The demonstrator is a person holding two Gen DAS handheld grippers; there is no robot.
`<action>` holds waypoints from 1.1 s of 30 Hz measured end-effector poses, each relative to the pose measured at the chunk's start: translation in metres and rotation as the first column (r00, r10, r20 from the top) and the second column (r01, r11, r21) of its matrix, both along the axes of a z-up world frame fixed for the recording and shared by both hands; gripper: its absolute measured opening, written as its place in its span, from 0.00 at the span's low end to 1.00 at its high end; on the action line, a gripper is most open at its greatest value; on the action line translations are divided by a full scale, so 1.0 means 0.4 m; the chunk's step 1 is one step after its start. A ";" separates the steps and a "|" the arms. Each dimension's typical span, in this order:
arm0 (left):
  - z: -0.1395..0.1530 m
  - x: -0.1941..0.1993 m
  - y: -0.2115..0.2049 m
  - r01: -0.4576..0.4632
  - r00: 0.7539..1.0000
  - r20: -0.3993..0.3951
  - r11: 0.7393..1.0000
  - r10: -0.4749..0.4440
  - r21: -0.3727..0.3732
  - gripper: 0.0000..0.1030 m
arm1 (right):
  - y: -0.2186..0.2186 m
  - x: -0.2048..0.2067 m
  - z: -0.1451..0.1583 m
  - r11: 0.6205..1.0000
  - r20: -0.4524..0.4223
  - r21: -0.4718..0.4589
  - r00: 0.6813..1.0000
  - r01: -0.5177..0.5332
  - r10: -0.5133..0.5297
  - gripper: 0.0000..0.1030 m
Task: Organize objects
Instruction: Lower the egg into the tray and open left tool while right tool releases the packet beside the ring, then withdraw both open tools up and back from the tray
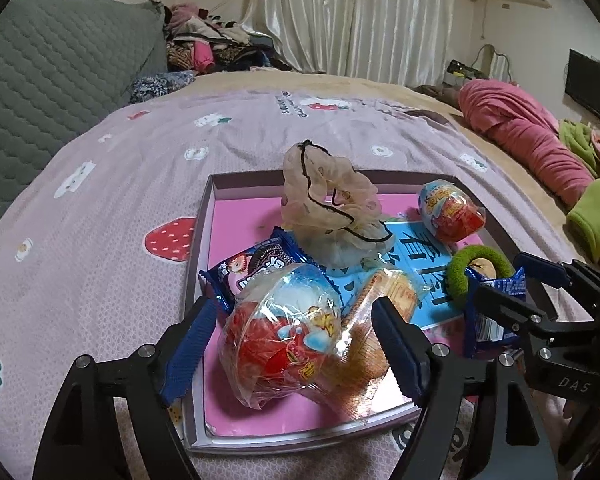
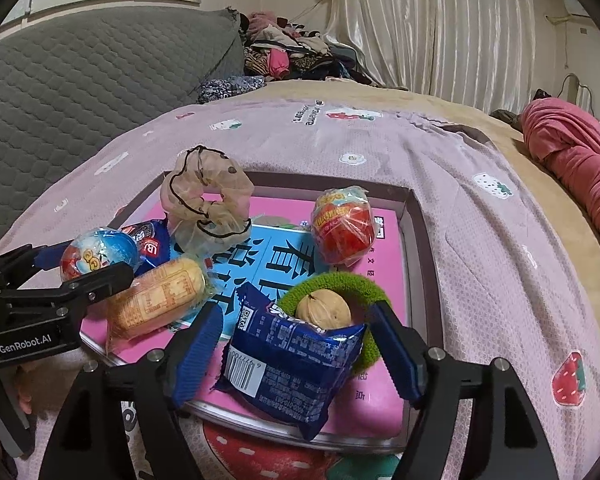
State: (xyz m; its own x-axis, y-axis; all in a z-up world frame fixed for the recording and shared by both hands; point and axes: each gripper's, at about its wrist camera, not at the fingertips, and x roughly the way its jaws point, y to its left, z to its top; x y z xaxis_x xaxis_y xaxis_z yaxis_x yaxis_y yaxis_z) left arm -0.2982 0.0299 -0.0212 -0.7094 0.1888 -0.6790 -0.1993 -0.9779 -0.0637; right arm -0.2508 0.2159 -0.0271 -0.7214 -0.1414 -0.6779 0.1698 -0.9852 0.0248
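On the bed's strawberry-print sheet [image 1: 100, 216] lay a shallow pink-lined box lid [image 1: 236, 216]. At its six o'clock edge the left gripper [image 1: 296, 344] stood apart around a wrapped toy egg [image 1: 284, 336], pads clear of it. At five o'clock the right gripper [image 2: 300, 354] stood apart around a blue biscuit packet [image 2: 288, 360]. Also within: sheer scrunchie [image 2: 204, 200] at twelve, second toy egg [image 2: 344, 228] at two, green hair tie [image 2: 340, 280] ringing a walnut [image 2: 322, 310], wrapped cake [image 2: 156, 296], Oreo packet [image 1: 256, 268].

Both wrist views close, downward, sharing tray [image 1: 204, 240]
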 end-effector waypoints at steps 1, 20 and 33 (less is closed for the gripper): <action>0.001 0.002 0.000 -0.001 1.000 -0.003 1.000 0.001 -0.003 0.79 | -0.001 0.001 0.001 1.000 -0.001 0.003 1.000 0.002 -0.002 0.74; 0.073 0.049 -0.023 -0.029 0.998 -0.063 1.000 0.029 -0.004 0.82 | 0.021 0.058 0.077 0.998 -0.081 -0.035 0.995 0.055 -0.057 0.93; 0.145 0.145 -0.030 -0.059 0.993 -0.099 0.998 0.059 0.004 0.83 | 0.005 0.141 0.177 0.999 -0.152 -0.045 0.988 0.022 -0.029 0.99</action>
State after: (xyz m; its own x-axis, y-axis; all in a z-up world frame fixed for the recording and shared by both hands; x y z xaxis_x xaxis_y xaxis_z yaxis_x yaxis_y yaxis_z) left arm -0.2401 0.0178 0.0370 -0.7829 0.1453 -0.6049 -0.1468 -0.9880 -0.0474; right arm -0.1942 0.2178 0.0437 -0.8199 -0.1480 -0.5530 0.1496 -0.9878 0.0427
